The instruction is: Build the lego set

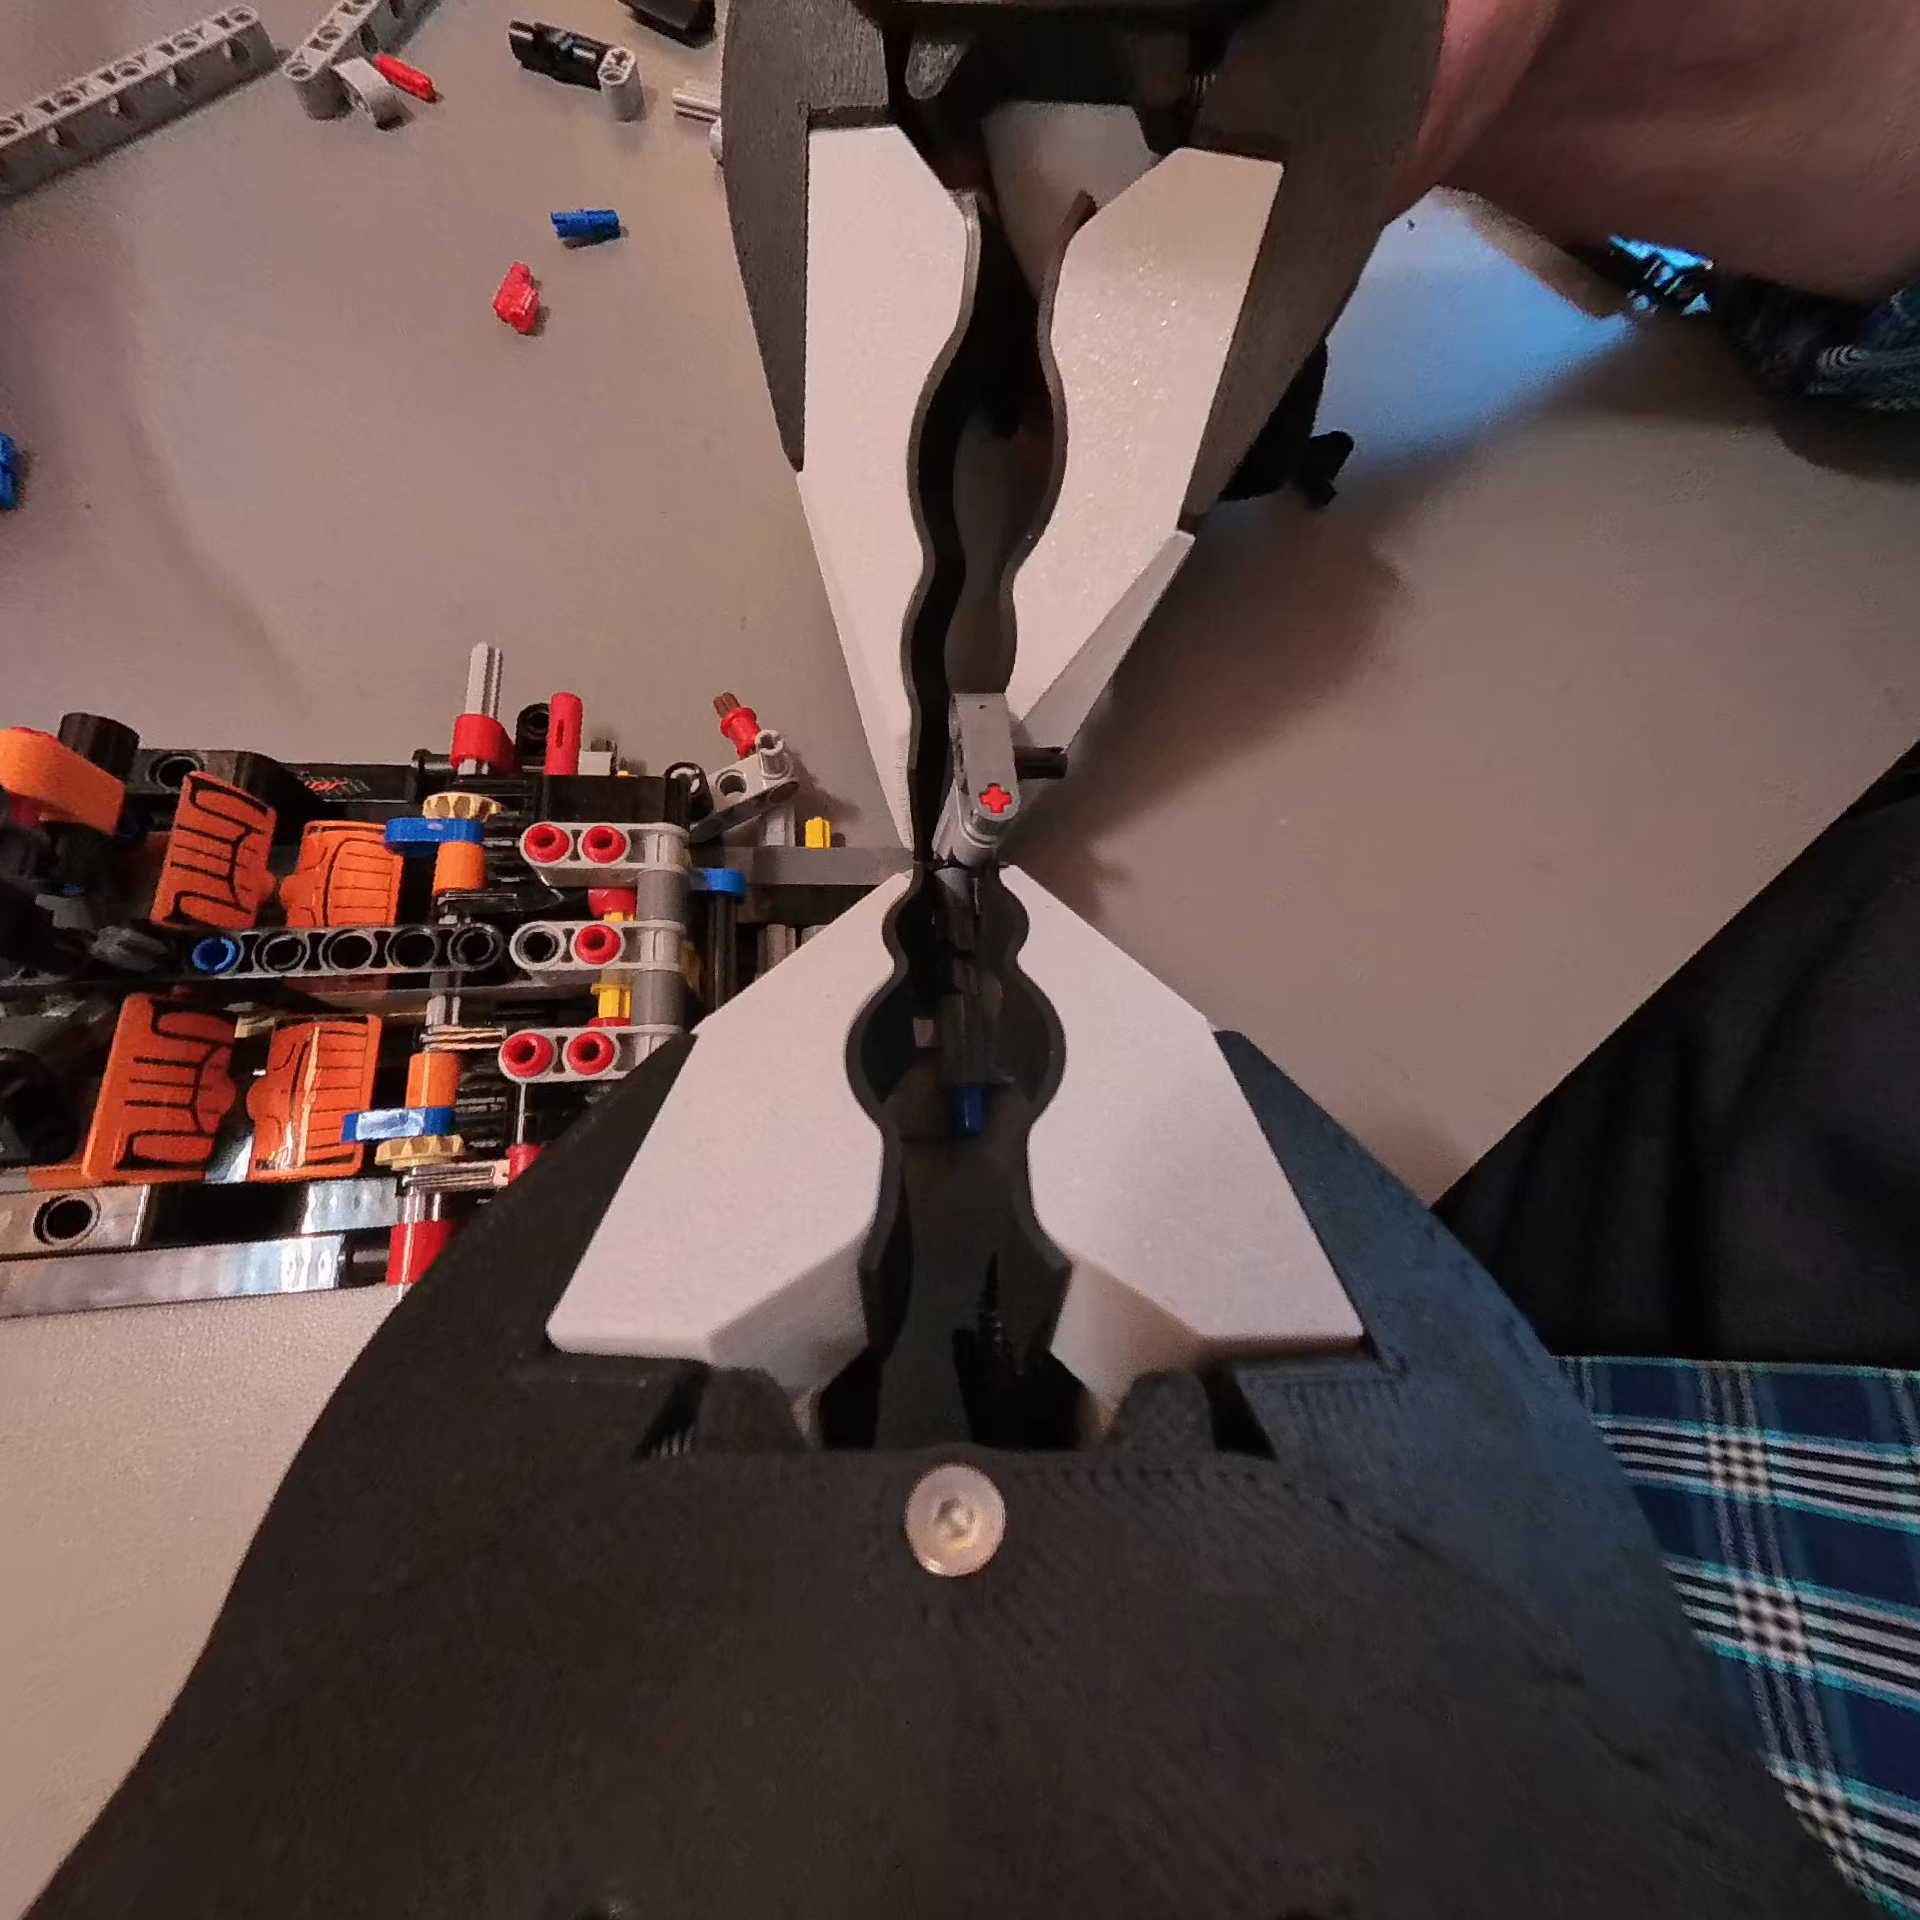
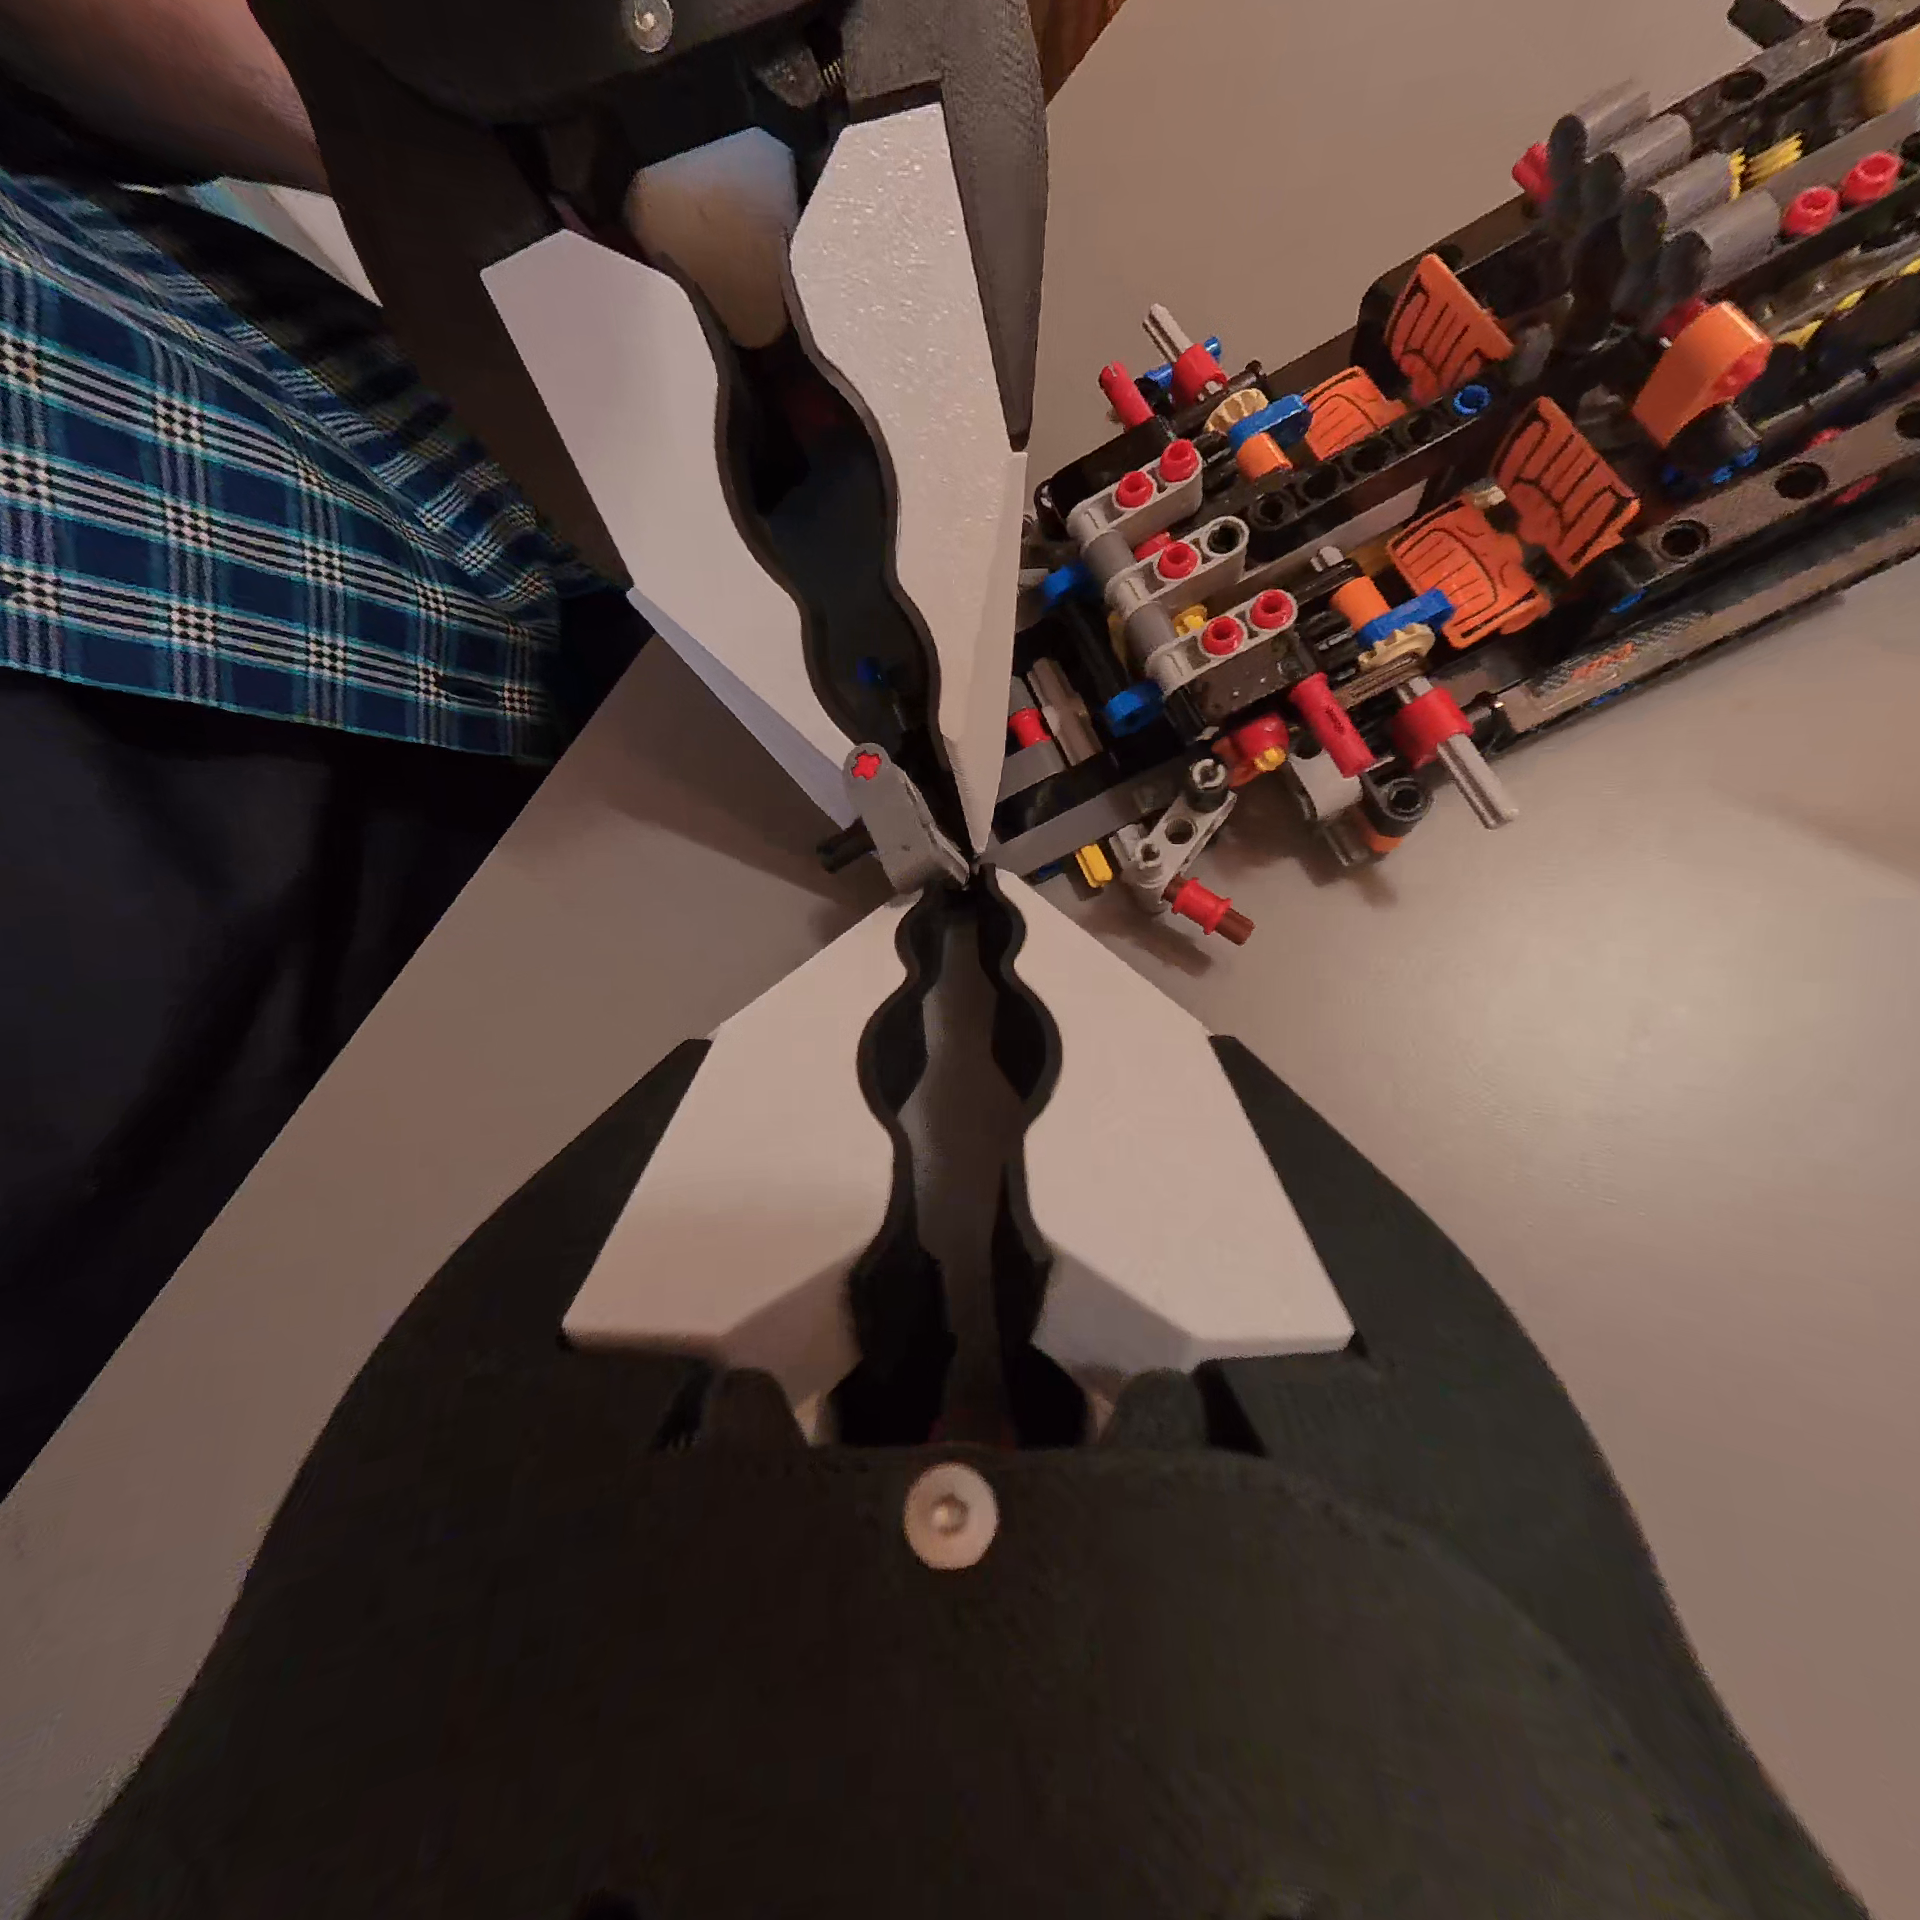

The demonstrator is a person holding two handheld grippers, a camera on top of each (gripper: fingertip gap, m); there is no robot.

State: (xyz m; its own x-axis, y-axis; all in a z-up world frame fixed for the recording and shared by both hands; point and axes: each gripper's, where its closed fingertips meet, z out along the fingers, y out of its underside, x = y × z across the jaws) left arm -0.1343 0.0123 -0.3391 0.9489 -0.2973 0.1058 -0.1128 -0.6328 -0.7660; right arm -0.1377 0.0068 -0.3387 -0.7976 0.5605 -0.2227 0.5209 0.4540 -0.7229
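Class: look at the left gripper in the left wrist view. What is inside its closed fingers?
Inside the left gripper sits a black pin piece with a blue end. Its upper end is hidden at the fingertips, where the right gripper holds a grey connector.

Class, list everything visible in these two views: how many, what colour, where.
Lego model: one, black, orange, grey, red; on table.
Table: one, pale grey; beneath everything.
Loose pieces: several, grey, red, blue, black; far across table.
Grey connector: one, red axle; between gripper tips.
Black piece: one, blue pin; inside left gripper.
Grippers: left gripper, right gripper; black and white, both shut.
Person: blue checked shirt; at table edge.
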